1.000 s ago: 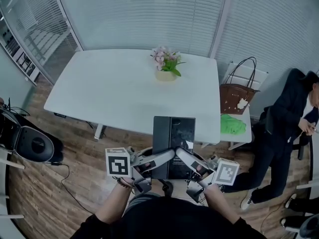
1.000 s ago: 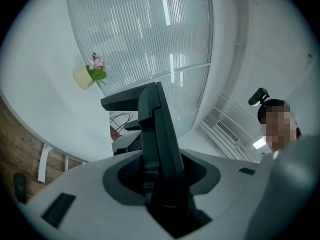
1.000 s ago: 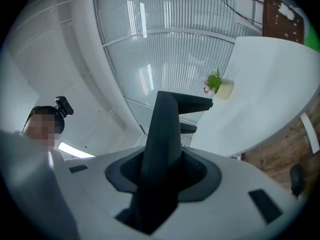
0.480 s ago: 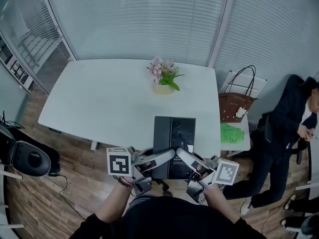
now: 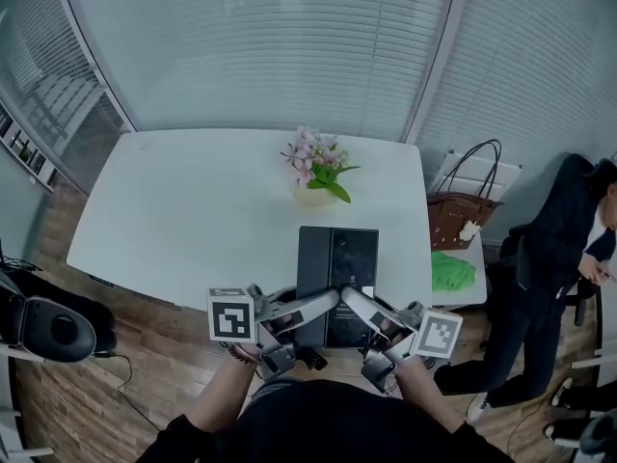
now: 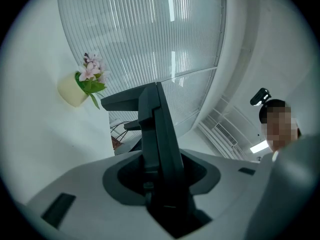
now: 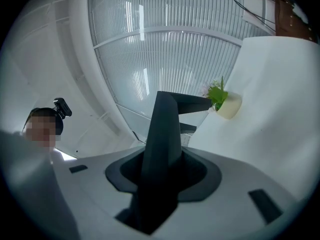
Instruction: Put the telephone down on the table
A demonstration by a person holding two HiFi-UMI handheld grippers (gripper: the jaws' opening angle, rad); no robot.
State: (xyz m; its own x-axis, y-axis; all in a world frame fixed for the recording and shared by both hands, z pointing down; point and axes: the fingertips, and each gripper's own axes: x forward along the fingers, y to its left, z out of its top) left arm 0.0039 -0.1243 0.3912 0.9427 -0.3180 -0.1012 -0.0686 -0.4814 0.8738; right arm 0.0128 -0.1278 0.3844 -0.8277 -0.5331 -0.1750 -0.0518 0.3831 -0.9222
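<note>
The telephone point(image 5: 335, 283) is a flat black unit held level in front of me, its far part over the near edge of the white table point(image 5: 193, 210). My left gripper point(image 5: 307, 309) is shut on its near left edge and my right gripper point(image 5: 359, 309) on its near right edge. In the left gripper view the telephone point(image 6: 157, 134) stands edge-on, wedged in the left gripper point(image 6: 161, 184). In the right gripper view the telephone point(image 7: 162, 134) likewise fills the right gripper point(image 7: 159, 179). Its underside is hidden.
A pot of pink flowers point(image 5: 316, 172) stands on the table just beyond the telephone. A brown handbag point(image 5: 458, 210) and a green cloth point(image 5: 451, 270) lie on a small stand at the right. A person in dark clothes point(image 5: 554, 258) stands at far right. A black device point(image 5: 48, 321) sits at left.
Both grippers have carried the telephone toward the table. The table and flower pot sit lower and closer in the head view. The grip on the telephone is unchanged.
</note>
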